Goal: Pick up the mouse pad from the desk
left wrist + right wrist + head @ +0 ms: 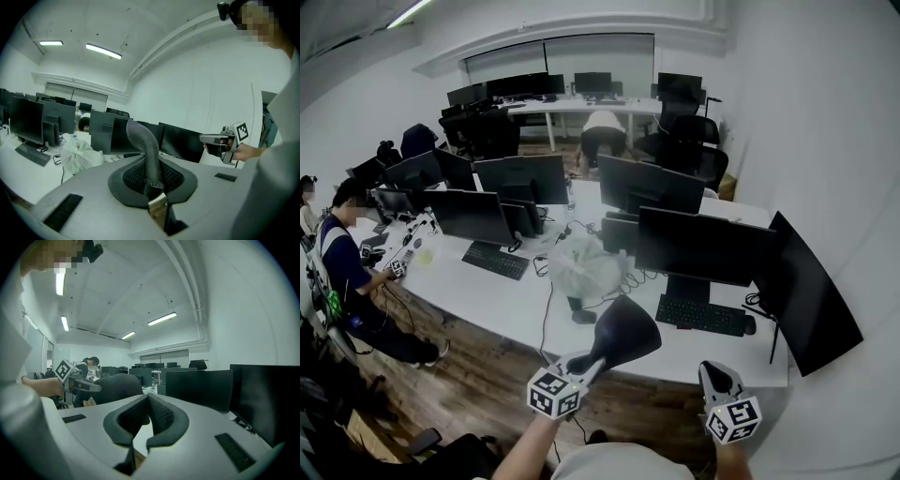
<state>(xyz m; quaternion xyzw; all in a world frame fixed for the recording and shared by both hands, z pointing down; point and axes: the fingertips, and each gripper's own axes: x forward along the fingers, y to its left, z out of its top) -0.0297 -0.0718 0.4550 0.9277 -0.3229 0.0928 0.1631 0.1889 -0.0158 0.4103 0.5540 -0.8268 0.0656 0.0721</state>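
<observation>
The black mouse pad (624, 330) hangs in the air over the desk's near edge, bent and fanned out. My left gripper (596, 364) is shut on its lower edge. In the left gripper view the mouse pad (143, 140) rises from between the pads as a curled dark strip, seen edge on. My right gripper (713, 371) hovers to the right of it, apart from the pad. In the right gripper view its jaws (147, 400) meet at the tips with nothing between them, and the mouse pad (117, 387) shows at the left behind the left gripper (89, 386).
The white desk (502, 300) carries several monitors, a keyboard (703, 316) with a mouse (750, 325), another keyboard (495, 260), a white plastic bag (581, 267) and cables. A person (342, 262) sits at its left end. Another person bends over at the back. A white wall stands at the right.
</observation>
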